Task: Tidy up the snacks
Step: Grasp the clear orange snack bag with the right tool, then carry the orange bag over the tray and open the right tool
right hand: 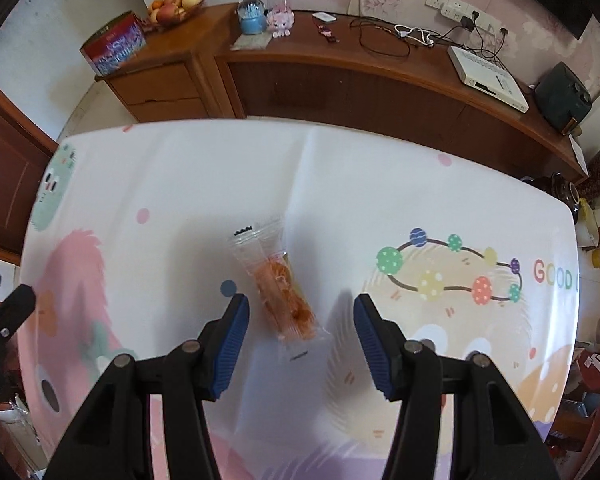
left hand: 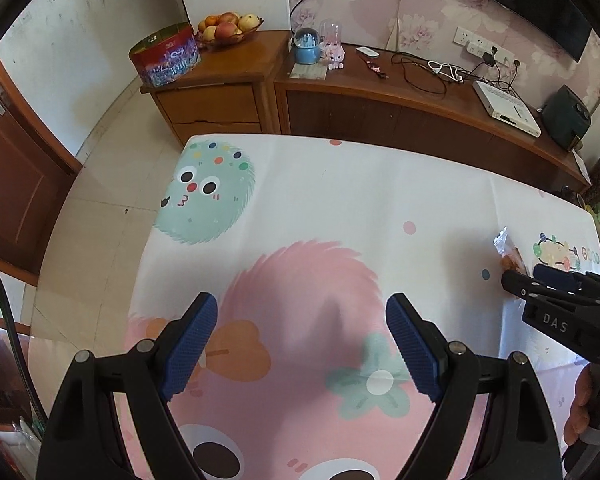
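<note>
A clear snack packet point(right hand: 280, 284) with orange pieces inside lies flat on the cartoon-printed tablecloth point(right hand: 220, 176). My right gripper point(right hand: 302, 316) hangs just above it, pointing steeply down. Its blue pads point(right hand: 236, 324) stand apart on either side of the packet's near end and do not press it. In the left wrist view the same packet point(left hand: 509, 252) shows at the far right, partly hidden behind the right gripper point(left hand: 540, 276). My left gripper point(left hand: 302, 320) is open and holds nothing, low over the pink furry figure on the tablecloth point(left hand: 340, 184). The left gripper point(right hand: 4, 296) also shows at the right wrist view's left edge.
Beyond the table's far edge stands a wooden sideboard point(right hand: 340, 80). It carries a fruit bowl point(left hand: 228, 28), a red tin point(left hand: 166, 56), a snow globe point(left hand: 307, 46), cables and a white box point(left hand: 506, 108). Tiled floor lies to the left, and cluttered items crowd the right edge.
</note>
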`<act>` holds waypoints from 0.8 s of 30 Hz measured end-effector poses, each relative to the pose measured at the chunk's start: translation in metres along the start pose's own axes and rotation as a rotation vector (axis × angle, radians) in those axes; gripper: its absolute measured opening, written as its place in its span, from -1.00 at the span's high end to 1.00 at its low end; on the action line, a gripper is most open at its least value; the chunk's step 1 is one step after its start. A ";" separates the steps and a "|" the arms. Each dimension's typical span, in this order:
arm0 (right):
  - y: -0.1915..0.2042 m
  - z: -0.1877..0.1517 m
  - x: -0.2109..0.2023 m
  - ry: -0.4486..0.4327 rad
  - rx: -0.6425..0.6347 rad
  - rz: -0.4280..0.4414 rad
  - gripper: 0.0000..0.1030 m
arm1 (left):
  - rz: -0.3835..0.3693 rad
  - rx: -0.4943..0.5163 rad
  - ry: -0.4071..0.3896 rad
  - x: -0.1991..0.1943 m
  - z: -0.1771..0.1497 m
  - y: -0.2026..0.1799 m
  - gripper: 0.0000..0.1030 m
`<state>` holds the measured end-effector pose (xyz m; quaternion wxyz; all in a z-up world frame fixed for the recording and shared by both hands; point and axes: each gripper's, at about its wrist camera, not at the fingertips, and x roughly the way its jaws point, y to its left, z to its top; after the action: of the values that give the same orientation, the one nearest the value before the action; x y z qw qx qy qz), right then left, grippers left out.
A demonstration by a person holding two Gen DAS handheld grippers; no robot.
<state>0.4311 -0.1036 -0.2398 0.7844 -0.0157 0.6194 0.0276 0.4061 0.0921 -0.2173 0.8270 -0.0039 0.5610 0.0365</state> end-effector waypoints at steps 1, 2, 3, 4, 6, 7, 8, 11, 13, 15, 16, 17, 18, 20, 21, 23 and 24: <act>0.002 0.000 0.003 0.003 -0.005 0.002 0.10 | -0.003 -0.001 0.003 0.001 0.000 0.001 -0.66; 0.004 0.000 0.005 0.008 -0.007 0.005 0.25 | -0.007 -0.001 0.006 0.002 0.000 0.001 -0.66; 0.005 -0.001 0.006 0.013 -0.008 0.007 0.32 | -0.010 -0.001 0.008 0.003 0.000 0.002 -0.66; 0.008 -0.002 0.006 0.000 -0.017 -0.005 0.37 | -0.012 0.000 0.009 0.003 0.000 0.002 -0.66; 0.010 -0.001 0.005 -0.002 -0.026 -0.010 0.55 | -0.016 0.006 0.011 0.003 0.000 0.000 -0.66; 0.011 0.000 0.004 -0.001 -0.024 -0.011 0.55 | -0.018 0.009 0.011 0.002 -0.001 -0.001 -0.66; 0.011 -0.001 0.004 0.003 -0.019 -0.004 0.56 | -0.020 0.013 0.012 0.000 -0.001 -0.003 -0.66; 0.012 -0.005 -0.002 -0.002 -0.016 0.006 0.56 | -0.031 0.028 0.008 -0.010 -0.004 -0.008 -0.66; 0.011 -0.011 -0.011 -0.006 -0.008 0.024 0.56 | -0.040 0.039 0.003 -0.020 -0.007 -0.011 -0.66; 0.009 -0.016 -0.020 -0.011 0.000 0.037 0.56 | -0.051 0.055 -0.007 -0.033 -0.010 -0.016 -0.66; 0.007 -0.020 -0.026 -0.015 0.006 0.045 0.56 | -0.056 0.066 -0.012 -0.040 -0.012 -0.018 -0.66; 0.004 -0.024 -0.036 -0.021 0.016 0.055 0.56 | -0.061 0.078 -0.019 -0.049 -0.015 -0.021 -0.66; 0.002 -0.029 -0.044 -0.026 0.027 0.063 0.56 | -0.068 0.089 -0.030 -0.058 -0.018 -0.024 -0.66; -0.004 -0.039 -0.064 -0.044 0.048 0.086 0.56 | -0.081 0.104 -0.046 -0.075 -0.026 -0.028 -0.66; -0.006 -0.045 -0.074 -0.052 0.053 0.091 0.56 | -0.090 0.110 -0.053 -0.084 -0.030 -0.030 -0.66; -0.010 -0.060 -0.097 -0.070 0.069 0.109 0.56 | -0.100 0.120 -0.067 -0.103 -0.042 -0.034 -0.66; -0.012 -0.067 -0.107 -0.076 0.075 0.121 0.56 | -0.105 0.124 -0.074 -0.114 -0.049 -0.036 -0.66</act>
<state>0.3422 -0.1225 -0.1515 0.8044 0.0522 0.5895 0.0525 0.3213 0.0475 -0.1307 0.8467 0.0192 0.5302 -0.0413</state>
